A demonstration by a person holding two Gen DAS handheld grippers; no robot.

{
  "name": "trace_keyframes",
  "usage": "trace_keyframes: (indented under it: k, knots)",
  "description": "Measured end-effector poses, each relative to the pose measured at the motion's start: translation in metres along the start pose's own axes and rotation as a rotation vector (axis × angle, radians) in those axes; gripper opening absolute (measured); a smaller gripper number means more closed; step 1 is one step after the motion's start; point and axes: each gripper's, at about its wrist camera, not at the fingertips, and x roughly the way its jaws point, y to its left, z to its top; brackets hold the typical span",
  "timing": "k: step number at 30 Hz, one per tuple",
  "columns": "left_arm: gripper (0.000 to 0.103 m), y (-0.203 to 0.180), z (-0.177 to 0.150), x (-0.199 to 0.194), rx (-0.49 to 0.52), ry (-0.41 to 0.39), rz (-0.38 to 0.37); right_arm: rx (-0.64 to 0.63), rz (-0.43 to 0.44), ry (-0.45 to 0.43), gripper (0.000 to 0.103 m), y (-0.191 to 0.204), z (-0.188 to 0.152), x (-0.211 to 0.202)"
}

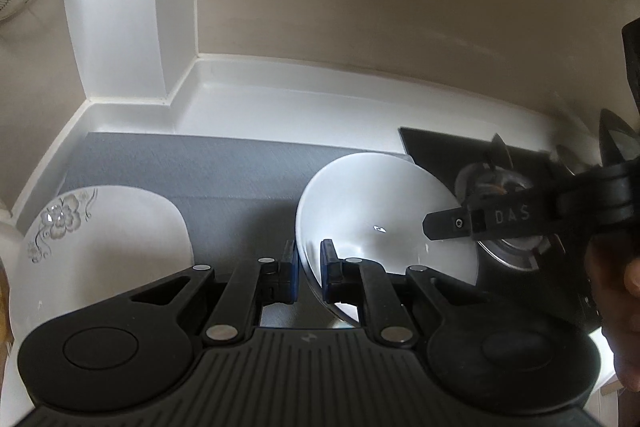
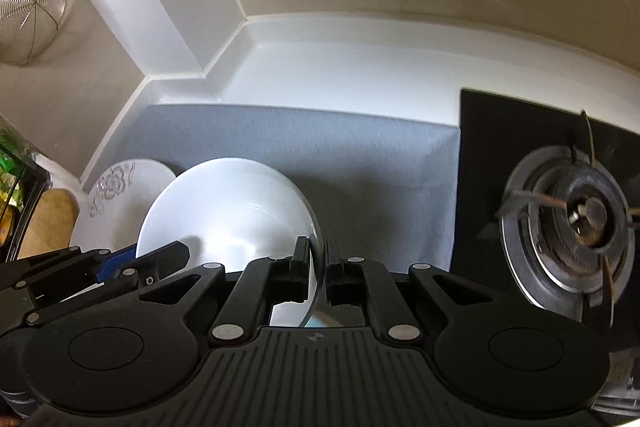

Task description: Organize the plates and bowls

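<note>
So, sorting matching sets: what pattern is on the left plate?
Grey floral print on the white plate, clearest in the left wrist view.

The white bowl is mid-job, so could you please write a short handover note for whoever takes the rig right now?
Left gripper: jaws shut on the white bowl's near-left rim.
Right gripper: jaws shut on the same bowl's opposite rim.
The bowl is tilted above the grey mat, carried by both grippers.
The flower-patterned plate sits at the mat's left end; the gas burner is on the right.
Done: bowl gripped.
Left: set the bowl down with the plate, then release.
</note>
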Motion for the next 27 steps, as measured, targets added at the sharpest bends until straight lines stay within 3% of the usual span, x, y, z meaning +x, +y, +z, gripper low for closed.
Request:
trace_keyframes:
  k: [12, 27]
  knots:
    - [0.011, -0.018, -0.026, -0.018, 0.013, 0.046, -0.006, 0.013, 0.009, 0.034, 0.008, -0.009, -0.033, -0.018]
    - [0.011, -0.020, -0.052, -0.010, 0.016, 0.118, 0.009, -0.008, -0.021, 0.090, 0.008, -0.002, -0.064, -0.008]
